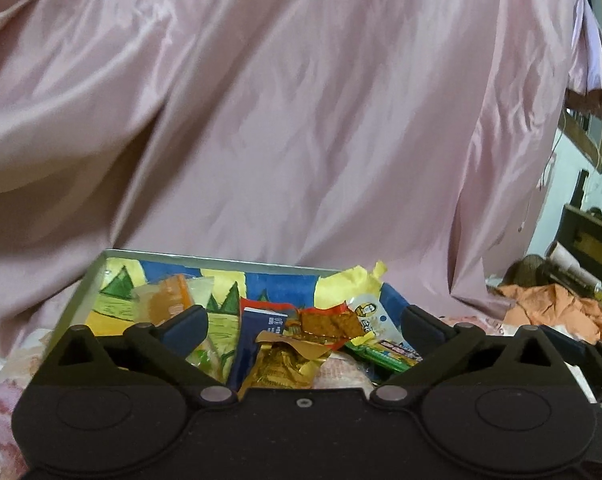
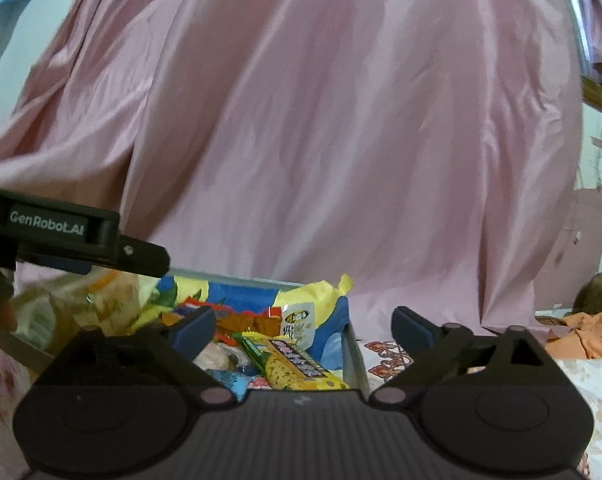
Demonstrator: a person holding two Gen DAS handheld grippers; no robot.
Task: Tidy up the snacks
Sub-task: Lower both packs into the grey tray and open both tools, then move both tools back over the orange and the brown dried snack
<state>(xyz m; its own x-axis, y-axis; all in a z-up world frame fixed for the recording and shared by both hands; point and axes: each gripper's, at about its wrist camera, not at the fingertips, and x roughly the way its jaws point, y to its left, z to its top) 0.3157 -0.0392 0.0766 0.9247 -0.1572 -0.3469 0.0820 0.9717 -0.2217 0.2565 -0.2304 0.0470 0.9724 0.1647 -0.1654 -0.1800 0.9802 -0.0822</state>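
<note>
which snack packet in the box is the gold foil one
The crinkled gold packet, at the near edge of the box, just ahead of the left gripper. The packets around it are orange, green or white.

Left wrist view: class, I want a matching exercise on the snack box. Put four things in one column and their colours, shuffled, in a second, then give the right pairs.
Things:
1. Crumpled wrapper at the front of the box
2. Long thin packet
3. Curtain behind the box
4. Cloth lying at the far right

Colours:
A. Pink
B. Orange
C. Gold
D. Green

Pairs: 1-C, 2-D, 3-A, 4-B
</note>
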